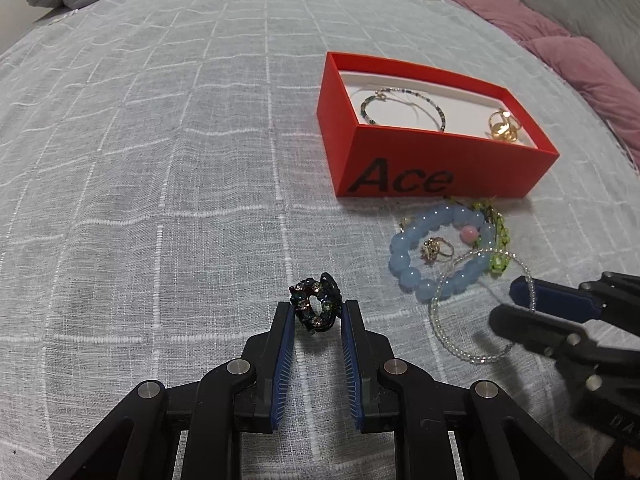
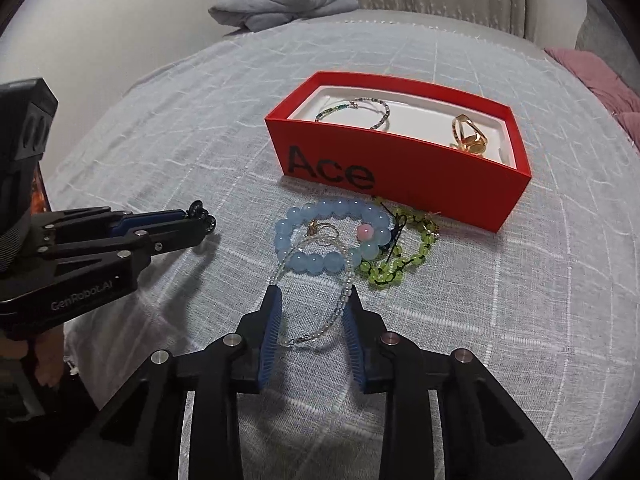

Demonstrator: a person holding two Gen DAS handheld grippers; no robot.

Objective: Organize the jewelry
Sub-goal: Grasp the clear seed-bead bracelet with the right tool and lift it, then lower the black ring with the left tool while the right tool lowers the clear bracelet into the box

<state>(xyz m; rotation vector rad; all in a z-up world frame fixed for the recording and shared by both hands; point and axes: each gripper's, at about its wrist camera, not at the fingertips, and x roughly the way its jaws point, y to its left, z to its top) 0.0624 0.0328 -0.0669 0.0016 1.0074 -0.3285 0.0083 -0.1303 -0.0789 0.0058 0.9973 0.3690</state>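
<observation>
I am holding a dark jewelled ring (image 1: 316,307) pinched at the fingertips of my left hand-held gripper (image 1: 317,312), above the white checked bedspread (image 1: 160,160). My right hand-held gripper (image 2: 316,300) is sitting around a clear bead bracelet (image 2: 320,300): the loop is lying between the blue pads (image 2: 269,336), touching both near the tips, with its clasp end by the left pad. The far side of this loop is overlapping a blue bead bracelet (image 2: 320,262), which is resting on the bedspread just in front of the red box (image 2: 420,178). A small gold ring (image 2: 322,232) is lying inside the blue loop, and a green bead bracelet (image 2: 394,268) is touching its right side. In the box, a thin beaded bracelet (image 2: 356,111) is lying at the left and a gold ring (image 2: 468,136) at the right, well apart.
</observation>
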